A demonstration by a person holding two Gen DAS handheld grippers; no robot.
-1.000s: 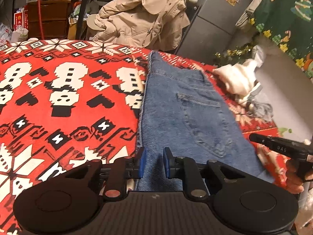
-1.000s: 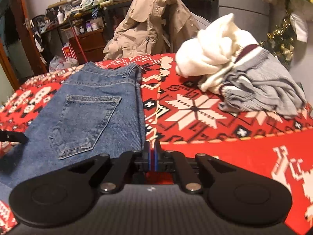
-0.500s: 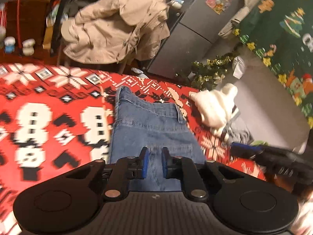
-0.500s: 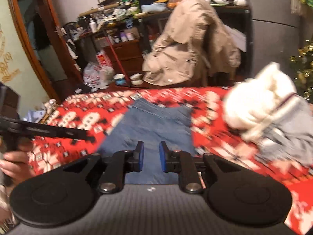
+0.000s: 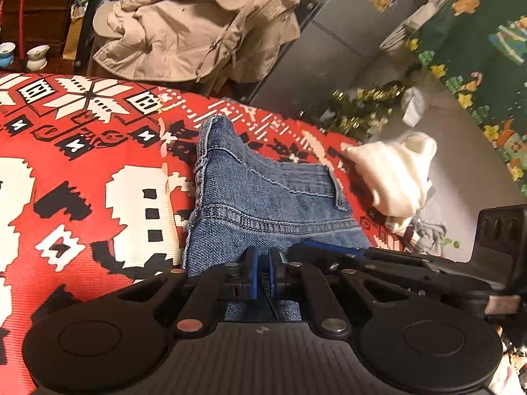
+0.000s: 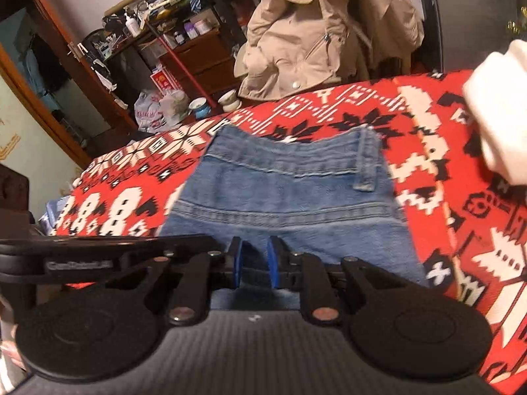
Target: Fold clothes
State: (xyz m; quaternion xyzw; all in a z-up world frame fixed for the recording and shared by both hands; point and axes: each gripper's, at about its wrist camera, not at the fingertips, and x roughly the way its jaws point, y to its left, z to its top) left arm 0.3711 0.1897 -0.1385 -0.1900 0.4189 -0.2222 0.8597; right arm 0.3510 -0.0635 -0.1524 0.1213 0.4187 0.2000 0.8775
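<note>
Two grippers over folded blue jeans (image 5: 263, 204) on the red patterned cloth (image 5: 82, 171) (waistband far side): left gripper (image 5: 263, 275) clamped on denim, right gripper (image 6: 253, 265) closing, slightly apart, pinching nothing.

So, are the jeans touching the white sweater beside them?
Apart. The right wrist view shows a strip of red patterned cloth plainly lying between the jeans and the white sweater.

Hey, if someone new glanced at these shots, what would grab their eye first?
Probably the blue jeans, lying in the middle of the loud red snowflake-patterned cloth. Next, the beige coat draped behind the table, and the white garment heaped right of the jeans.
</note>
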